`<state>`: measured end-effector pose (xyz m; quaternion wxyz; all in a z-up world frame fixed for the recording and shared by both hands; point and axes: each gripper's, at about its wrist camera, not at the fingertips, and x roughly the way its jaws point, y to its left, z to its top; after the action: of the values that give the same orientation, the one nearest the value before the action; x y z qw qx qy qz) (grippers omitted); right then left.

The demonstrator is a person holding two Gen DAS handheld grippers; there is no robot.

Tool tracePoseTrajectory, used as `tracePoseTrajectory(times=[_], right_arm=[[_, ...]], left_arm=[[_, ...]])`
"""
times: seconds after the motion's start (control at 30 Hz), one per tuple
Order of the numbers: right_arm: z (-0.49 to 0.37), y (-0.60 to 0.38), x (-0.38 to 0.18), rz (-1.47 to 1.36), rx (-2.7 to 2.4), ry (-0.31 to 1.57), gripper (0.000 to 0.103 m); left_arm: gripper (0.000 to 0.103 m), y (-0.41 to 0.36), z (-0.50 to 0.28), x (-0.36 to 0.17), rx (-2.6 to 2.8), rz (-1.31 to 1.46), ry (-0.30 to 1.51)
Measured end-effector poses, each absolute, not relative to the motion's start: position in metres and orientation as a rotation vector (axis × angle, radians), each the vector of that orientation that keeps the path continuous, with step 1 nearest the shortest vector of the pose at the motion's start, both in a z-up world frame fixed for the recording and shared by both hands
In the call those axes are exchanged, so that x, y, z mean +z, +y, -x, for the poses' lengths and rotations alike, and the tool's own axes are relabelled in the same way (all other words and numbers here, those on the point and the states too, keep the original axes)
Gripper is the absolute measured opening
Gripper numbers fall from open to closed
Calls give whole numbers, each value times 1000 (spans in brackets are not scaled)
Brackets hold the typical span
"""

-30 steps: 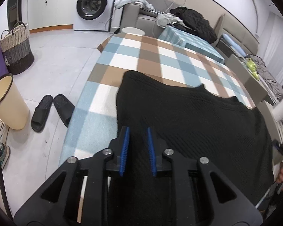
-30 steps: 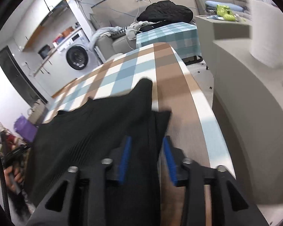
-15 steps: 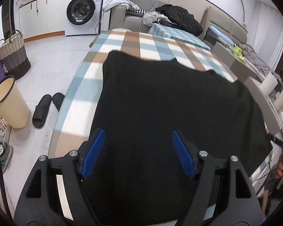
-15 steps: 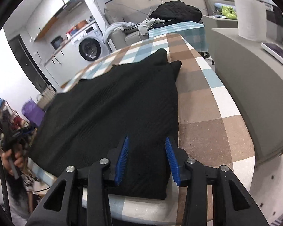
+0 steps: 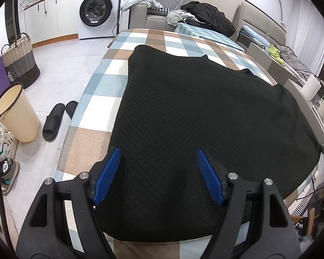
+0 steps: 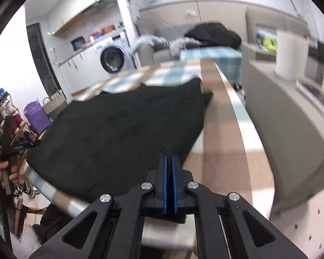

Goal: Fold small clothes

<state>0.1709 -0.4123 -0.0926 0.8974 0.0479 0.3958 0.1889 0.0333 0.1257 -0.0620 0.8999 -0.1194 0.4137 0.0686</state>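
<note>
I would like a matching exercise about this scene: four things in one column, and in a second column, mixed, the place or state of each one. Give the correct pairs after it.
Things:
1. black knitted garment
2. left gripper
3. right gripper
4. black slippers

Places or states:
A. shut, blue pads together
B. on the floor beside the table
C. spread flat on the checked tablecloth
D. open, blue pads wide apart

Pairs: 1-C, 2-D, 3-A, 4-B

Spread left claw (image 5: 157,177) over black knit garment (image 5: 205,112) on checked table (image 5: 92,138)
</note>
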Motion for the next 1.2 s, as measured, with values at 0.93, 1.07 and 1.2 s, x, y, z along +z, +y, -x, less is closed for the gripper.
tracePoseTrajectory(times=[0.93, 1.07, 1.2], right_arm=[[-196, -427, -94, -138, 200, 833, 10], [-198, -396, -77, -85, 272, 787, 25], [-209, -346, -80, -26, 347, 798, 34]], left_arm=[[71, 128, -34, -65, 140, 245, 852], [71, 126, -33, -63, 124, 252, 843], [71, 119, -31, -60, 103, 233, 829]])
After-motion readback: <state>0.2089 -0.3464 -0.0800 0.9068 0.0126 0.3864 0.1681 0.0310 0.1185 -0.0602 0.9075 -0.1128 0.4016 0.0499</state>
